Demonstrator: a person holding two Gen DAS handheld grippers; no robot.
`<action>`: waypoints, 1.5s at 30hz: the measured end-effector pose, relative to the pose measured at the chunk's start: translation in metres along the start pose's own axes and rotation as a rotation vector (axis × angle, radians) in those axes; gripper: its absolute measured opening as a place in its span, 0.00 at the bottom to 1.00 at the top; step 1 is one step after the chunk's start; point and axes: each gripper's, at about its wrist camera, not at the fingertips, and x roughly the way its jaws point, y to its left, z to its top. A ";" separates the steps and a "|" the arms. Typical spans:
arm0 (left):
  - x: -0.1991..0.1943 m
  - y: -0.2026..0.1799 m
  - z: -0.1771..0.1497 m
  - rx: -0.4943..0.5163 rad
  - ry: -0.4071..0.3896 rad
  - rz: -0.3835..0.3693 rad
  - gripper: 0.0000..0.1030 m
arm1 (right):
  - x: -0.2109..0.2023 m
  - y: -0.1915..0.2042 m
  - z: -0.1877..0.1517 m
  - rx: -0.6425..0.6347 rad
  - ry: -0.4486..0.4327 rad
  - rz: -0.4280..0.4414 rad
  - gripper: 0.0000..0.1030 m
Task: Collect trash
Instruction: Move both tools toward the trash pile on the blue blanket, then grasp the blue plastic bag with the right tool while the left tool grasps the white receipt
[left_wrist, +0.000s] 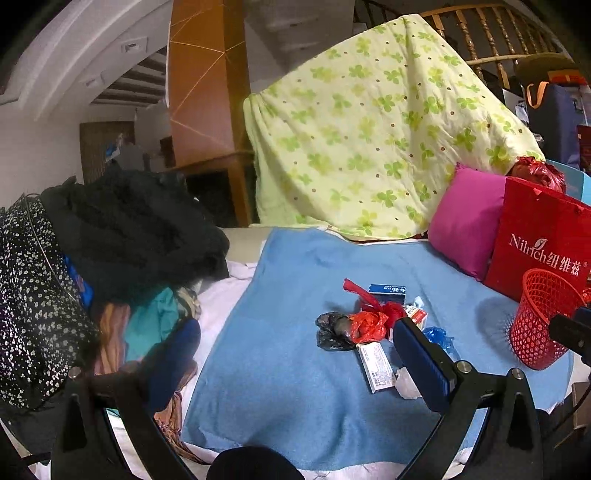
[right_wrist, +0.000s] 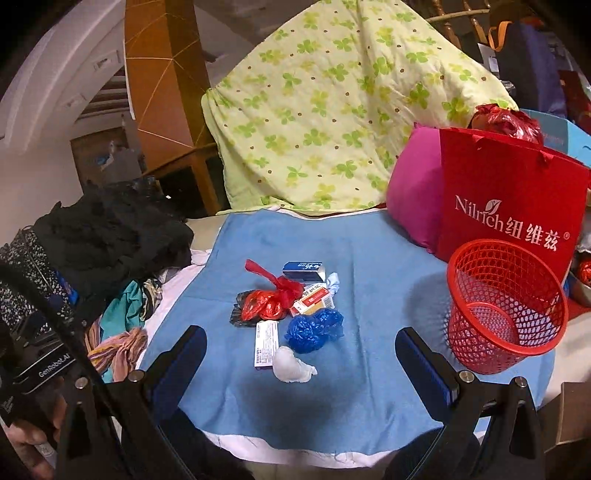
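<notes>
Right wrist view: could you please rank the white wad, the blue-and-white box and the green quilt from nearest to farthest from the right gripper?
From the right gripper:
1. White wad, between the open fingers, on the blue towel.
2. Blue-and-white box, at the pile's far edge.
3. Green quilt, draped at the back.

In the left wrist view the blue plastic bag (left_wrist: 437, 338) and white crumpled tissue (left_wrist: 406, 384) are partly covered by the left tool's (left_wrist: 295, 354) right finger. The black bag (right_wrist: 238, 312) is mostly hidden under the red bag (right_wrist: 264, 304). Box print is too small to be read; red basket (left_wrist: 543, 317) partly blocked at the right edge.
</notes>
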 end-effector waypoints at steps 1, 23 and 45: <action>0.000 0.000 0.000 0.000 0.000 0.000 1.00 | -0.001 0.000 0.000 0.001 -0.001 0.006 1.00; 0.019 0.000 -0.009 -0.004 0.048 0.002 1.00 | 0.008 0.007 -0.004 0.000 0.026 0.039 1.00; 0.182 -0.019 -0.083 -0.075 0.417 -0.169 1.00 | 0.258 -0.076 -0.020 0.430 0.435 0.186 0.91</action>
